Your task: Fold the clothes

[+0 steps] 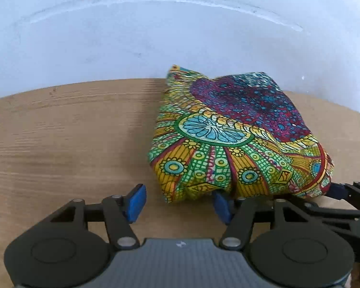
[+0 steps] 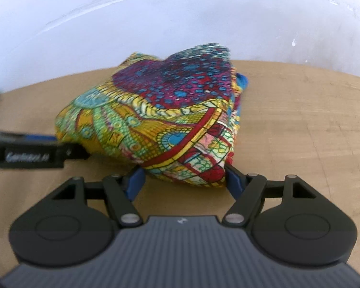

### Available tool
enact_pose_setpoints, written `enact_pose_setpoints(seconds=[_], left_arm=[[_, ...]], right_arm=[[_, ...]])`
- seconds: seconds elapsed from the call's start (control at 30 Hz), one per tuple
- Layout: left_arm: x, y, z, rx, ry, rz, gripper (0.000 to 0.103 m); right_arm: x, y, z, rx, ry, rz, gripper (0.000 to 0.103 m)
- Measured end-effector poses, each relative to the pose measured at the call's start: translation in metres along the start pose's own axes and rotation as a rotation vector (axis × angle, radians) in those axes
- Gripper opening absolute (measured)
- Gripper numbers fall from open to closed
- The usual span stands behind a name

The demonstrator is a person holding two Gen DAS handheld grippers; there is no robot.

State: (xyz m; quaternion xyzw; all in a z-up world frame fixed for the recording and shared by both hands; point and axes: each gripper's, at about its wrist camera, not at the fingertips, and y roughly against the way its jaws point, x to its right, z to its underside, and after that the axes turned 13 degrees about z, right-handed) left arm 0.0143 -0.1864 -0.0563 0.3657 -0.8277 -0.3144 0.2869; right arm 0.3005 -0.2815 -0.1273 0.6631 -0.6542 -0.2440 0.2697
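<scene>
The cloth [image 1: 230,132], a bright printed bundle already folded into a thick, rounded packet, is seen lying on the wooden worktop [image 1: 67,144] toward its far edge, close under the pale wall [image 1: 156,36].

On the left, the left hand-held gripper [image 1: 178,202] is held spread at the near-left corner of the cloth. Its left pad stands clear over bare wood; its right pad is tucked just under the near hem. Nothing is pinched by it. Left of the cloth a wide stretch of bare worktop is left open, so a sideways move there is judged unhindered.

The cloth is judged light, soft and limp: its layers bulge instead of lying flat, and loose edges are likely to slip open if only the top layer is taken. A hold is best placed low on the near hem, through all layers, at the two near corners.

On the right, the right hand-held gripper [image 2: 183,180] is spread wide about the near-right corner of the cloth [image 2: 156,110], one pad at each side of the corner and both at or very near the fabric. Whether the pads press on it cannot be told. The left tool's finger is seen beside it at the cloth's near edge. To the right more bare worktop [image 2: 300,124] is left free. Little room is left behind the cloth, where the wall stands close.
</scene>
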Motion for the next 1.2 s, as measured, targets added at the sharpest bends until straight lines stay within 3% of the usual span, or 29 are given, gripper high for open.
enact_pose_setpoints(seconds=[0.17,0.4,0.6,0.83,1.0,1.2], left_arm=[[0.015,-0.005,0.001,0.007,-0.057,-0.031,0.062],[0.007,0.017,0.013,0.013,-0.077,-0.068,0.063],[0.031,0.049,0.024,0.034,-0.041,-0.054,0.069],[0.054,0.073,0.021,0.061,-0.047,-0.074,0.078],[0.066,0.092,0.025,0.076,-0.059,-0.027,0.080],[0.092,0.120,0.043,0.151,-0.173,-0.039,0.080]], right_arm=[[-0.004,-0.005,-0.006,-0.008,-0.003,0.030,0.073],[-0.004,0.030,0.008,-0.011,-0.078,0.029,0.072],[-0.005,0.073,0.012,0.061,-0.073,0.039,0.072],[-0.002,0.096,0.011,0.102,-0.049,0.038,0.072],[0.005,0.124,0.025,0.109,-0.066,0.031,0.072],[0.014,0.153,0.045,0.096,-0.092,0.033,0.072]])
